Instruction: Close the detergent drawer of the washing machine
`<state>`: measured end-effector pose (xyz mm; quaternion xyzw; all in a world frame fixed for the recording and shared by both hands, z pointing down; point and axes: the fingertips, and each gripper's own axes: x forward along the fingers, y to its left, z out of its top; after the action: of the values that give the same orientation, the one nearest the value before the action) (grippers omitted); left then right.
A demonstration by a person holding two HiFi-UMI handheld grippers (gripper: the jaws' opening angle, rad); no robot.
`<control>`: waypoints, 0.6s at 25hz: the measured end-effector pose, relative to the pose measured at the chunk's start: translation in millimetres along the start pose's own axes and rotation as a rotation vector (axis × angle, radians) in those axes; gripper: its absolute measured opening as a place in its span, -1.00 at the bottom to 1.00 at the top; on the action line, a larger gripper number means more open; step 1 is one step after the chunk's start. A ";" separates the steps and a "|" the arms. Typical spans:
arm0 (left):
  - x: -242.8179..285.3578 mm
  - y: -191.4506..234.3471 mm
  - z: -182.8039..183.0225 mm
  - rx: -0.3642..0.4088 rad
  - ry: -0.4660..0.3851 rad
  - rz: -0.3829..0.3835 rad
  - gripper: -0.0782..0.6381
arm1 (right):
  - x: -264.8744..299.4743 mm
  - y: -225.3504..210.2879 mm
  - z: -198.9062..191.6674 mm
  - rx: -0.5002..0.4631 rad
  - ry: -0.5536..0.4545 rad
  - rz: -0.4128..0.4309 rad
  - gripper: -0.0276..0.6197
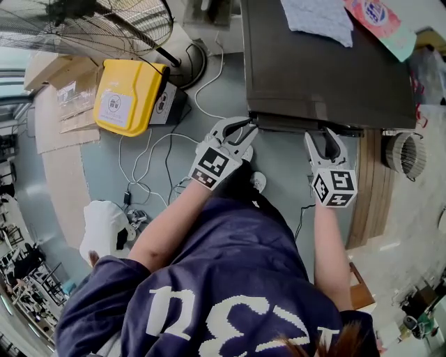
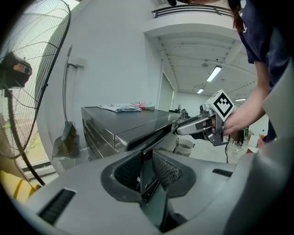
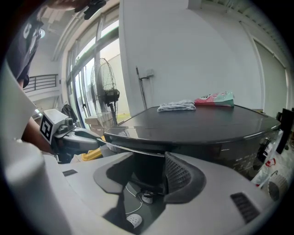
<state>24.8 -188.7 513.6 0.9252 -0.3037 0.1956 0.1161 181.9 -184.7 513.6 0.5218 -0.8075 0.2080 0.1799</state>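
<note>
The dark washing machine (image 1: pixel 327 63) fills the top of the head view. Its detergent drawer (image 1: pixel 300 125) stands out a little as a thin strip along the front edge. My left gripper (image 1: pixel 244 131) is at the strip's left end, and in the left gripper view (image 2: pixel 146 172) its pads close on the drawer's thin dark edge (image 2: pixel 151 135). My right gripper (image 1: pixel 325 138) is further right on the strip. In the right gripper view (image 3: pixel 148 176) its jaws hold the drawer front (image 3: pixel 138 151) between them.
A cloth (image 1: pixel 317 21) and a coloured packet (image 1: pixel 380 21) lie on the machine's top. To the left, on the floor, are a yellow case (image 1: pixel 129 94), a standing fan (image 1: pixel 90 24), white cables (image 1: pixel 160 160) and a white bag (image 1: pixel 104 226). A round basket (image 1: pixel 404 153) sits at the right.
</note>
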 end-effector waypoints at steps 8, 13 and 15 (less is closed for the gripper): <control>-4.0 5.6 -1.2 -0.001 -0.009 0.038 -0.53 | 2.9 1.5 1.5 0.000 -0.021 -0.044 -0.25; -10.2 5.2 -2.1 -0.025 0.001 0.091 -0.58 | -0.6 0.8 -0.1 0.010 -0.034 -0.078 -0.24; -11.9 5.0 -2.3 -0.029 0.002 0.117 -0.60 | -1.5 0.4 -0.5 0.013 -0.038 -0.090 -0.23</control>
<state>12.3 -185.8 511.0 0.9039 -0.3598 0.1985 0.1184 182.2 -183.1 513.2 0.5627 -0.7851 0.1948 0.1704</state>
